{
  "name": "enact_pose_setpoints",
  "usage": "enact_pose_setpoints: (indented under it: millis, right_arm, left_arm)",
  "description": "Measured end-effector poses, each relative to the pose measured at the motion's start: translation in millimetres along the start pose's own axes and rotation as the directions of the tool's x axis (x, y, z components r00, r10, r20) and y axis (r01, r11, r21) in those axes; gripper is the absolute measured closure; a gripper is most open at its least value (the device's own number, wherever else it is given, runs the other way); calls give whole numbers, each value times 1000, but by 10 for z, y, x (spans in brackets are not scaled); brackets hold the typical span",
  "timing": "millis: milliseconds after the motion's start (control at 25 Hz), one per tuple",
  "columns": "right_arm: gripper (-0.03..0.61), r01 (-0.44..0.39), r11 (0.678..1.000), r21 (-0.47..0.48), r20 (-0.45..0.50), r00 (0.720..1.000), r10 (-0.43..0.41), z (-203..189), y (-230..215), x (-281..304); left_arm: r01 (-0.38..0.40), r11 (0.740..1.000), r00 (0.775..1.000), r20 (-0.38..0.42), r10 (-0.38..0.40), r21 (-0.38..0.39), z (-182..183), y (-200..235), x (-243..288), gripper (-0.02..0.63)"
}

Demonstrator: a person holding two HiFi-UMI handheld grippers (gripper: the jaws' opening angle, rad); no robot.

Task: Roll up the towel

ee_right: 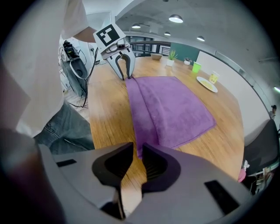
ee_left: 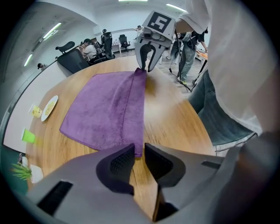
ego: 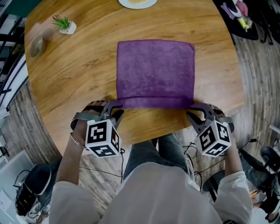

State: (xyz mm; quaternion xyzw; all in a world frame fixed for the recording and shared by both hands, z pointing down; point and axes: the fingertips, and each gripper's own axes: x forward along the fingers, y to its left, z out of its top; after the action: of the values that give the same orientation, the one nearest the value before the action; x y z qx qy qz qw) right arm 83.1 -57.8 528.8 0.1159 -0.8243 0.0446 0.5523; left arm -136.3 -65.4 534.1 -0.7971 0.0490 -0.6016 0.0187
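Observation:
A purple towel (ego: 155, 70) lies flat on the round wooden table (ego: 83, 70), its near edge turned over into a narrow band (ego: 155, 103). My left gripper (ego: 114, 106) points down at the band's left corner, and in the left gripper view its jaws (ee_left: 139, 155) stand nearly together with the towel's corner (ee_left: 138, 146) pinched at their tips. At the band's right corner my right gripper (ego: 195, 109) is the same, its jaws (ee_right: 138, 153) narrow on the towel's edge (ee_right: 138, 140). Seen from the left gripper view, the right gripper (ee_left: 146, 65) has that corner drawn up to a peak.
A plate (ego: 138, 2) sits at the table's far edge, with a small potted plant (ego: 65, 25) and a bowl (ego: 36, 46) at far left. A green cup (ee_right: 195, 67) stands near the plate. The table's near edge runs just under both grippers, by the person's knees (ego: 162, 148).

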Motion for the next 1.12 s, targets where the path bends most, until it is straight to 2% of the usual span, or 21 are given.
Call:
enact_pose_setpoints:
  millis: [320, 360, 640, 880, 1120]
  right_arm:
    - [551, 17, 999, -40, -26, 1000, -18, -56, -39, 52]
    - [554, 12, 999, -38, -25, 1000, -13, -54, -40, 53]
    - [565, -4, 1000, -15, -18, 1000, 4, -66, 19, 40]
    - [566, -60, 998, 23, -6, 998, 60, -62, 248, -70]
    - [566, -52, 997, 65, 23, 998, 50, 21, 139, -275]
  left_arm:
    - [-2, 1000, 1000, 8, 3, -15, 9, 23, 31, 546]
    - [-10, 1000, 1000, 10, 10, -18, 9, 38, 31, 573]
    - [-21, 999, 1000, 14, 21, -43, 11, -12, 8, 595]
    - [18, 996, 1000, 20, -16, -85, -20, -231, -103, 595]
    - [46, 991, 998, 37, -41, -129, 32, -134, -244, 595]
